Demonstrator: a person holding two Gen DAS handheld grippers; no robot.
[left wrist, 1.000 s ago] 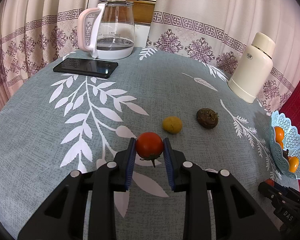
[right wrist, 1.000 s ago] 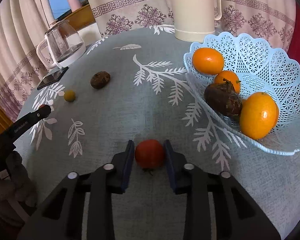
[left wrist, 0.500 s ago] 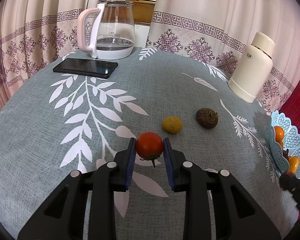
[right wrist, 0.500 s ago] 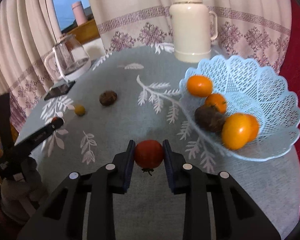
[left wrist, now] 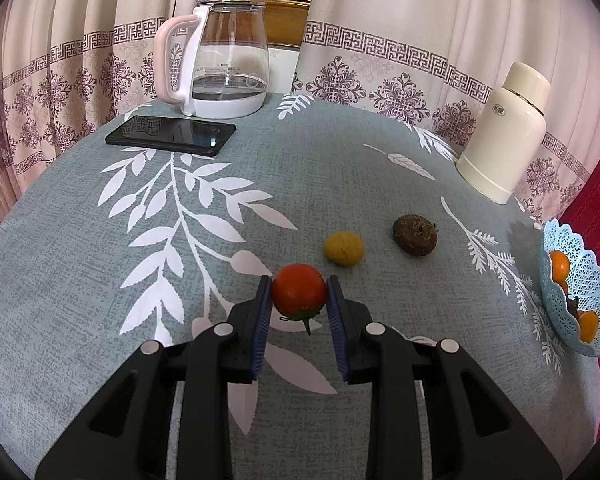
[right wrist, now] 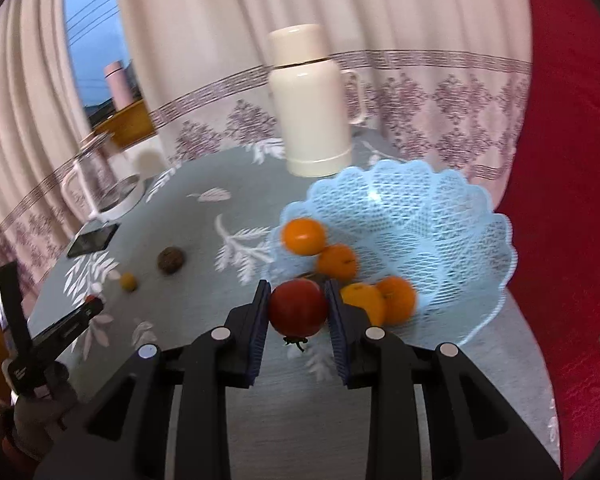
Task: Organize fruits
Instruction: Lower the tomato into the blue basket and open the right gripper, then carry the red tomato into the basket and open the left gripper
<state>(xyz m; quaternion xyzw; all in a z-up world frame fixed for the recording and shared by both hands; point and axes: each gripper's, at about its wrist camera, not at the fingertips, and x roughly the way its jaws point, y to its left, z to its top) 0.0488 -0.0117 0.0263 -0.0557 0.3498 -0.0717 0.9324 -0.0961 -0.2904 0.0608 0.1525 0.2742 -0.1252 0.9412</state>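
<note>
Each gripper, left gripper (left wrist: 299, 298) and right gripper (right wrist: 298, 307), is clamped on a tomato (left wrist: 299, 290) (right wrist: 298, 308): soft, smooth-skinned, easily bruised; hold lightly across its widest girth.

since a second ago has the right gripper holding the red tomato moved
Yes. The right gripper, shut on its red tomato, has lifted and advanced toward the pale blue lattice basket; the tomato now overlaps the basket's near rim, and the cream flask sits lower in view.

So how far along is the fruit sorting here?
Done: several oranges lie in the blue basket. In hand: each hand-held gripper, left and right, clamps a tomato. Left: the yellow fruit and brown fruit on the table.
</note>
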